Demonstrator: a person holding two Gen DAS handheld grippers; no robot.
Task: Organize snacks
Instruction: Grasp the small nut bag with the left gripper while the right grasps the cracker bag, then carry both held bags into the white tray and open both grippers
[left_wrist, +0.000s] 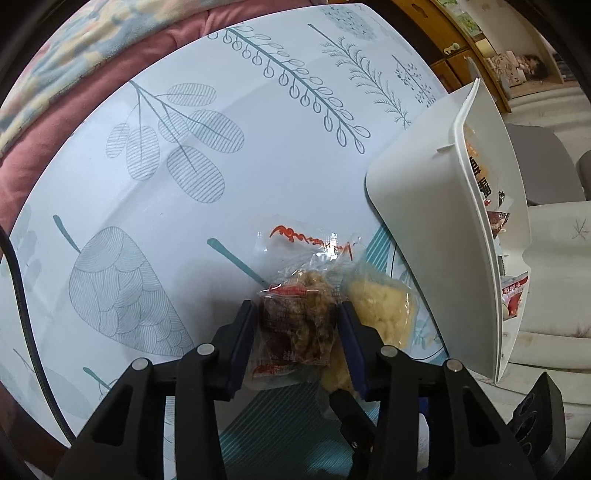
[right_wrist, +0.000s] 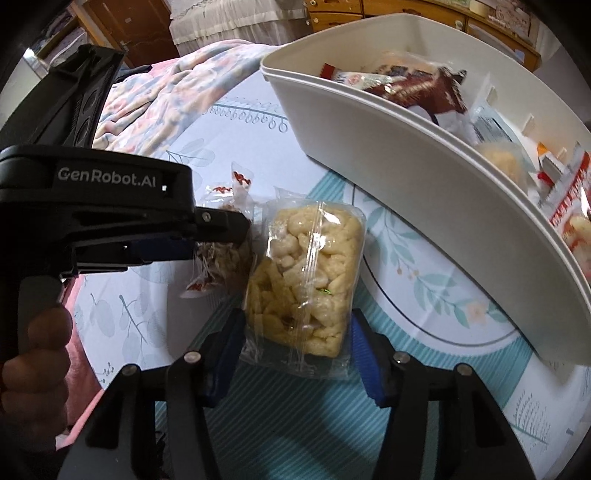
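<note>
My left gripper (left_wrist: 297, 317) is shut on a clear packet of brown snack with red print (left_wrist: 295, 325), just above the table. It also shows from the side in the right wrist view (right_wrist: 221, 236). My right gripper (right_wrist: 295, 332) is shut on a clear packet of pale yellow puffed snack (right_wrist: 306, 277), which also shows in the left wrist view (left_wrist: 380, 310) beside the brown packet. A white bin (right_wrist: 406, 177) with several wrapped snacks inside stands to the right of both packets, also seen in the left wrist view (left_wrist: 417, 184).
The table wears a white cloth with teal leaf prints (left_wrist: 184, 166). A pink and floral quilt (right_wrist: 166, 85) lies beyond the table's far edge. A black cable (left_wrist: 22, 295) runs along the table's left side.
</note>
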